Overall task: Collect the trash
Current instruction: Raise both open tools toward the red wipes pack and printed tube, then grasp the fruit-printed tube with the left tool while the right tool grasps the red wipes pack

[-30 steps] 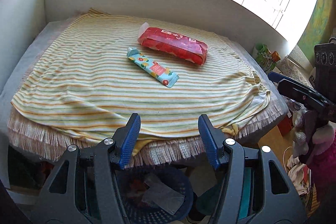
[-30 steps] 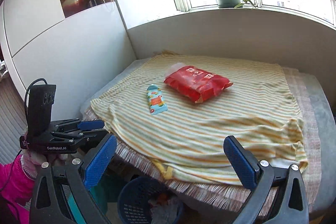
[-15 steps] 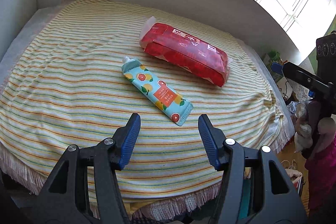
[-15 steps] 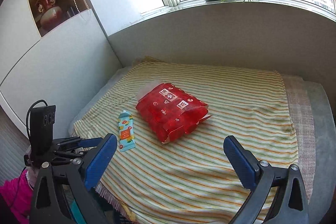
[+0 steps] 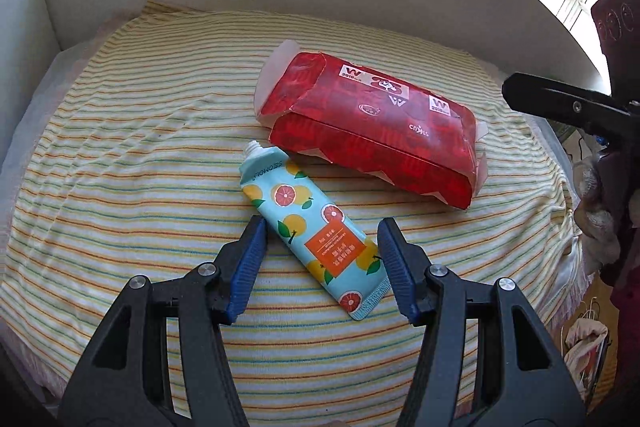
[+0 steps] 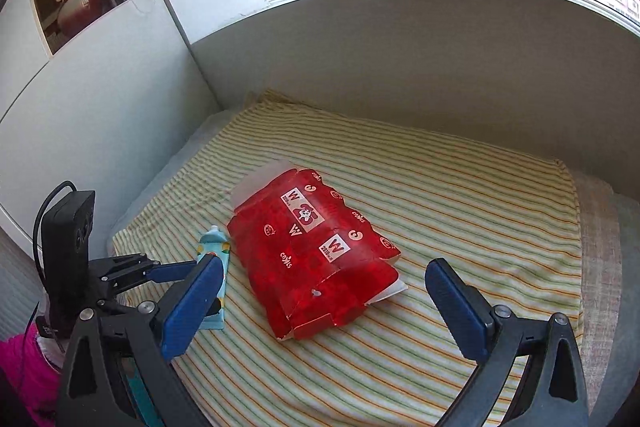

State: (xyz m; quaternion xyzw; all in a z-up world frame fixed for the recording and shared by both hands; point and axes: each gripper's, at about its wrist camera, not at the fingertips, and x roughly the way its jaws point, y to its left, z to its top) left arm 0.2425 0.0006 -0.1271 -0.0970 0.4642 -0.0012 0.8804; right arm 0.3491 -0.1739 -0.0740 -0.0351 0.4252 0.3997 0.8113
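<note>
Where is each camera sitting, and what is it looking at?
Left wrist: sits on the left gripper, looking down at the fruit-print tube between its open blue fingers; the right gripper shows at the right edge.
Right wrist: sits on the right gripper, facing the red carton and the window; the left gripper shows at the left edge.
Shared: tube, carton, striped cloth.

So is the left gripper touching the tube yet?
Cannot tell. In the left wrist view the open left gripper straddles the tube, but its height above the tube isn't clear.
</note>
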